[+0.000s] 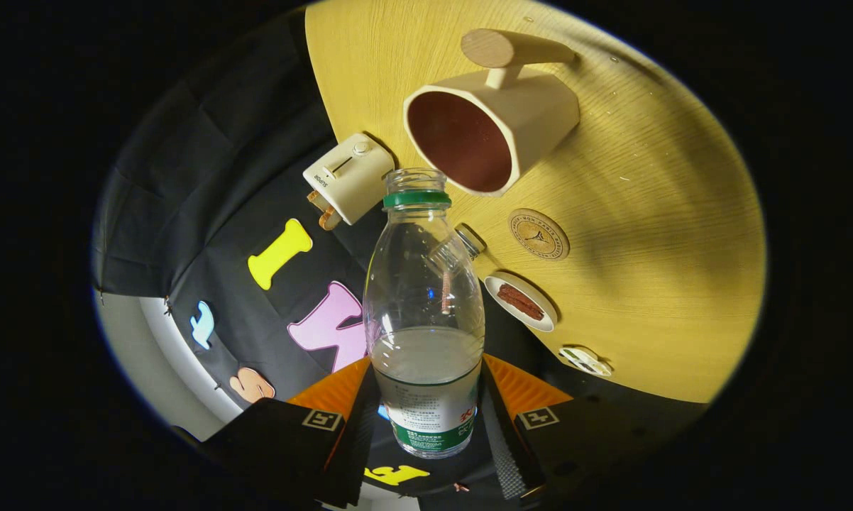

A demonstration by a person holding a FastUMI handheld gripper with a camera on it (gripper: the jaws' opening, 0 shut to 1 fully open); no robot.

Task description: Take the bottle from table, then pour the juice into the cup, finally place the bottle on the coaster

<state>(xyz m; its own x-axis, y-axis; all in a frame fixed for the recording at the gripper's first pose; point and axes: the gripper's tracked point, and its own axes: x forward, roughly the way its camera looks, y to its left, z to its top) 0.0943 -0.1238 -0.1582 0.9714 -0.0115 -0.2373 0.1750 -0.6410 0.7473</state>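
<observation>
Gripper view: my tongs (426, 426) clamp the clear ribbed plastic bottle (424, 312), uncapped, part full, its mouth near the faceted cream cup (494, 128); round cork coaster (538, 234) lies on the woodgrain surface (653, 213).

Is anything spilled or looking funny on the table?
Nothing looks spilled. The gripper holds the open bottle between its fingers, its mouth beside the cup. The view is tilted, so the table seems sideways. The coaster is bare, and a small plate sits near it.
</observation>
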